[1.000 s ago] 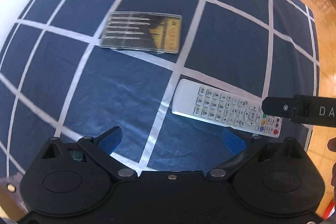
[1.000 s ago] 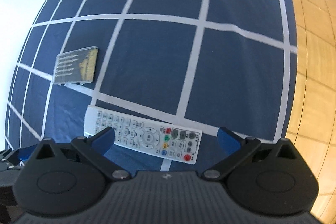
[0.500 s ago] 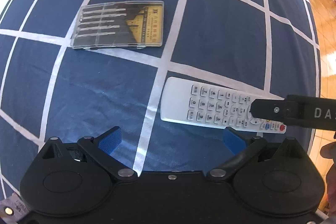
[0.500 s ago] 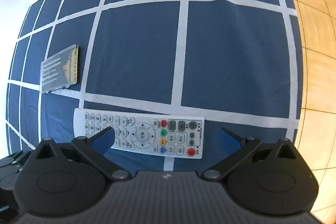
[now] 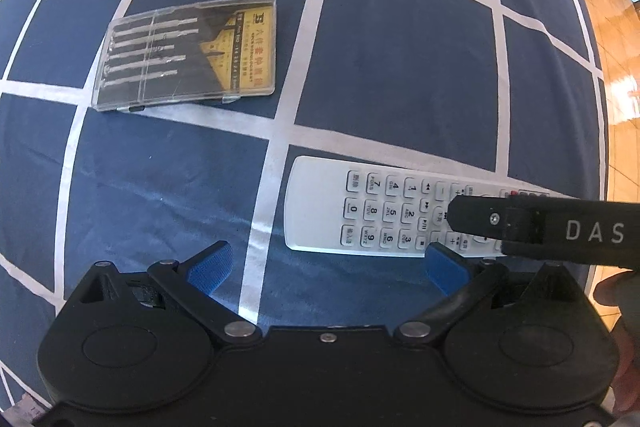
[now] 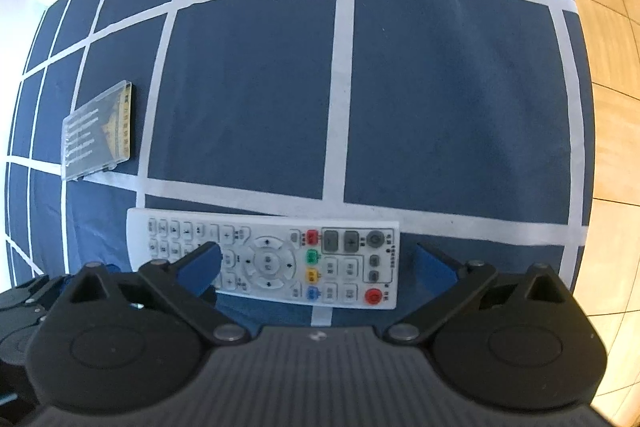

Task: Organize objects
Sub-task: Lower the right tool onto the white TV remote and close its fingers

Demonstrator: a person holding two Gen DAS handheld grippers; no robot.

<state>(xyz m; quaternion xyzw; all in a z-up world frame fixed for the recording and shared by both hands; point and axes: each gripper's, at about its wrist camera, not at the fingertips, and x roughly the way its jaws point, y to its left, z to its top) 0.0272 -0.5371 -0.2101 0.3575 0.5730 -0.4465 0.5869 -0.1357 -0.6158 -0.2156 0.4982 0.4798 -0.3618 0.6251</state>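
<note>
Right gripper (image 6: 318,265): jaws spread wide, nothing held, blue pads (image 6: 200,265) hanging just above the white remote control (image 6: 264,259). Left pad in front of the number keys, right pad beyond the remote's end with the red button, over the bare cloth. Not possible to tell whether the pads touch the remote.

Left gripper (image 5: 328,265): also wide open and empty, blue fingertips (image 5: 210,265) low over the cloth. Right fingertip just at the near edge of the remote control (image 5: 360,207), left one over a white stripe, well apart from the remote. From the right side of the left wrist view, one black finger of the other gripper lying across the remote's keys, marked with the letters "DAS".

Remote flat on the navy tablecloth (image 6: 440,107) with white grid lines, long side across both views, near the front edge of the table. Farther away and to the left, a clear plastic case (image 5: 188,53) with small screwdrivers and a yellow label inside, closed, flat on the cloth, apart from the remote. Same case (image 6: 98,133) small at the left in the right wrist view. Beyond the cloth on the right, wooden floor (image 6: 608,67).
</note>
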